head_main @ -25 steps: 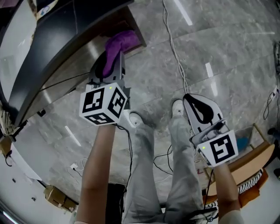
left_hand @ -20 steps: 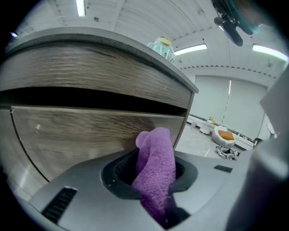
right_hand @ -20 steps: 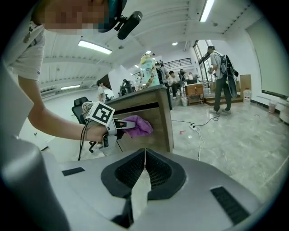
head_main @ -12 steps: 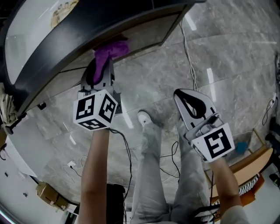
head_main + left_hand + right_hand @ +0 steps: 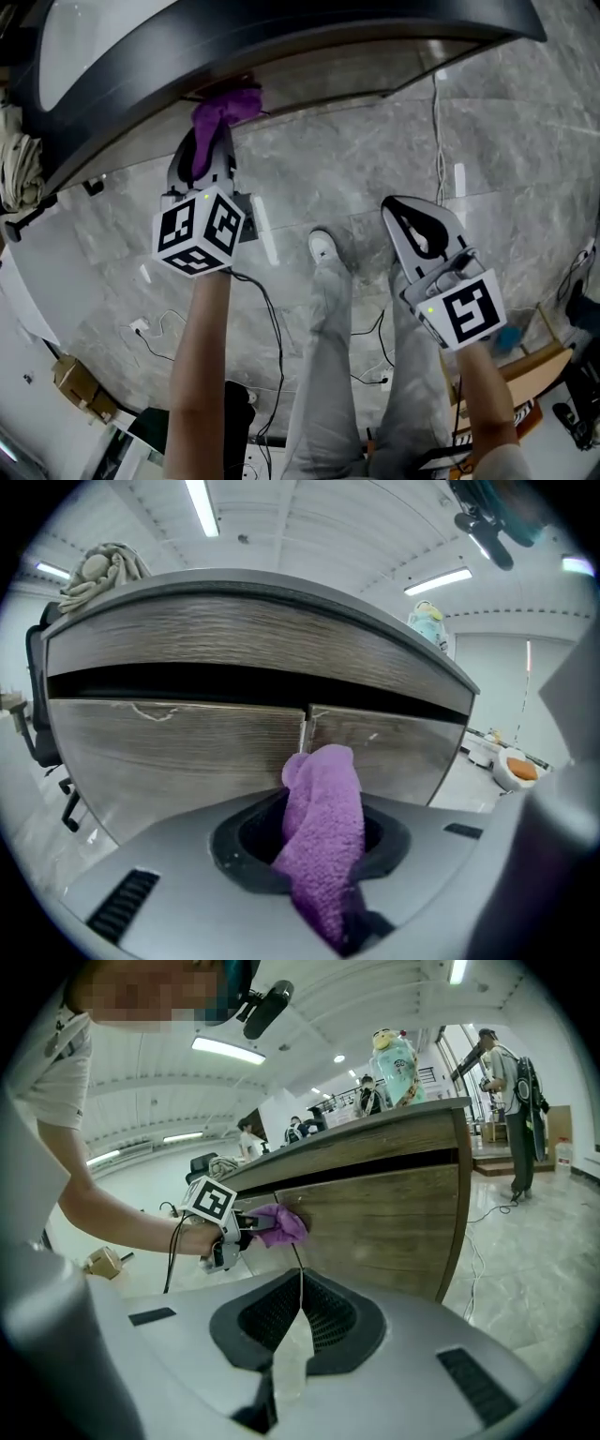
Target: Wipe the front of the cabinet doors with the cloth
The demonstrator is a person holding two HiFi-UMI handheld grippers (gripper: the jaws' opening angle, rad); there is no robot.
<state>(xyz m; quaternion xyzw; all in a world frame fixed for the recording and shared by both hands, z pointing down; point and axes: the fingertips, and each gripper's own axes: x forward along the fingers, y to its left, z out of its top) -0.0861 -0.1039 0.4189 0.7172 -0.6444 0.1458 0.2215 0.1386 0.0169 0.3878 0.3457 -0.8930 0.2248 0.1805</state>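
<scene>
The left gripper [image 5: 214, 141] is holding the purple cloth [image 5: 225, 105] in front of the cabinet [image 5: 328, 80]. Its jaws are closing tightly on the cloth [image 5: 323, 836], and the free end is standing up past the jaw tips. This end is lying against the wooden front of the cabinet, just at the vertical seam [image 5: 307, 728] where the left door [image 5: 178, 752] and the right door [image 5: 384, 747] are meeting, below the dark gap under the cabinet top. In the right gripper view the cloth [image 5: 279, 1223] is pressing on the cabinet front [image 5: 375, 1213], near its upper part.

The right gripper [image 5: 422, 230] is hanging well apart from the cabinet, above the floor, to the right of the person's legs [image 5: 328, 356]. Its jaws are staying together along one thin line, and nothing is sitting between them [image 5: 295, 1335]. It is pointing toward the cabinet front.
</scene>
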